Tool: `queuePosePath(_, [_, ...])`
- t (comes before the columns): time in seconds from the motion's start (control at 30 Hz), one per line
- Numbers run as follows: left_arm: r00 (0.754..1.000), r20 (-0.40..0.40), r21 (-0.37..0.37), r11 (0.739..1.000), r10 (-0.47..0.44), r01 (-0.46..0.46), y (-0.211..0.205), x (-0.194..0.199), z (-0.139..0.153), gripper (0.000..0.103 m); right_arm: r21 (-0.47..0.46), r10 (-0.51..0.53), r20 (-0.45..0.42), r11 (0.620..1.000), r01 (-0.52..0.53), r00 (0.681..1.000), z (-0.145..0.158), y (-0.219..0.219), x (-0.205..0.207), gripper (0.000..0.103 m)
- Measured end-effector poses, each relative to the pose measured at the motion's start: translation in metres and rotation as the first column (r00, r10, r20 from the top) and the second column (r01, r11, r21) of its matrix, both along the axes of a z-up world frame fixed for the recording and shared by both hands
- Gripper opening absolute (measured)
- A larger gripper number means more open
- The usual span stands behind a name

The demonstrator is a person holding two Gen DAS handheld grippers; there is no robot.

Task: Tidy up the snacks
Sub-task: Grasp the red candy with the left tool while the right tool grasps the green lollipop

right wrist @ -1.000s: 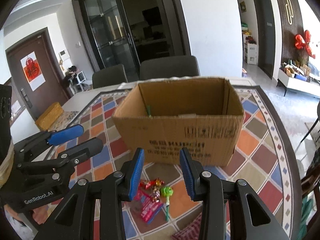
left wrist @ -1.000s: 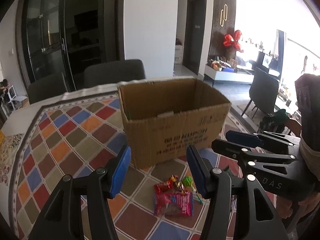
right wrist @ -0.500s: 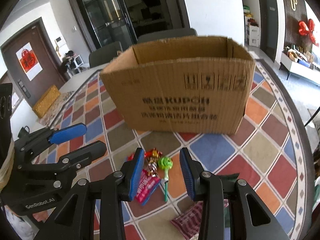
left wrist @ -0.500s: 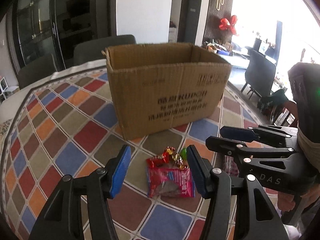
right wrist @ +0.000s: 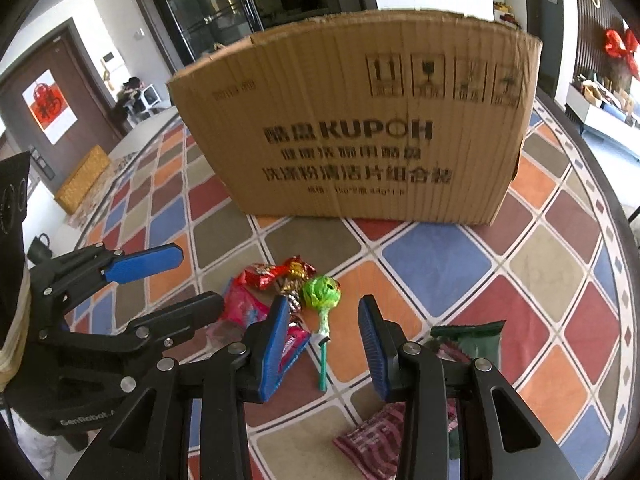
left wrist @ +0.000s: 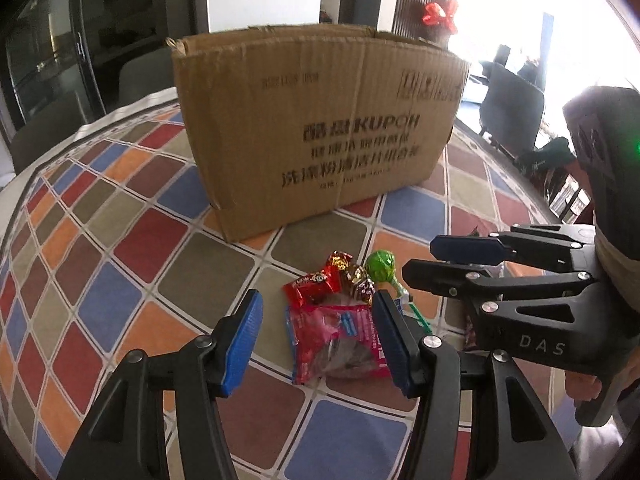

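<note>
Cardboard box [right wrist: 352, 128] upright (contents hidden); snacks [left wrist: 340, 312] outside.

A home dining room: patterned tablecloth [right wrist: 436, 264], dining chairs [left wrist: 512, 104], glass doors [right wrist: 208, 4], red door decoration [right wrist: 50, 106].
</note>
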State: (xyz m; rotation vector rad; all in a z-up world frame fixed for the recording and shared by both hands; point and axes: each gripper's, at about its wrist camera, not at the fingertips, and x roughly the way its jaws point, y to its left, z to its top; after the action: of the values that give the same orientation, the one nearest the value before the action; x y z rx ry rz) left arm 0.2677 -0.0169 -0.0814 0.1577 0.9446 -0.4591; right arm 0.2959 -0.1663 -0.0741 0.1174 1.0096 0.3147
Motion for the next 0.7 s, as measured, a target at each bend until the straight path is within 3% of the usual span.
queuePosePath(0.7, [0.997, -0.080, -0.009, 1.000, -0.015, 0.015, -0.004, 0.036, -0.032, 0.050, -0.010, 0.005, -0.047, 1.000, -0.005, 0.999, -0.026, 0.007, 0.025, 0.028])
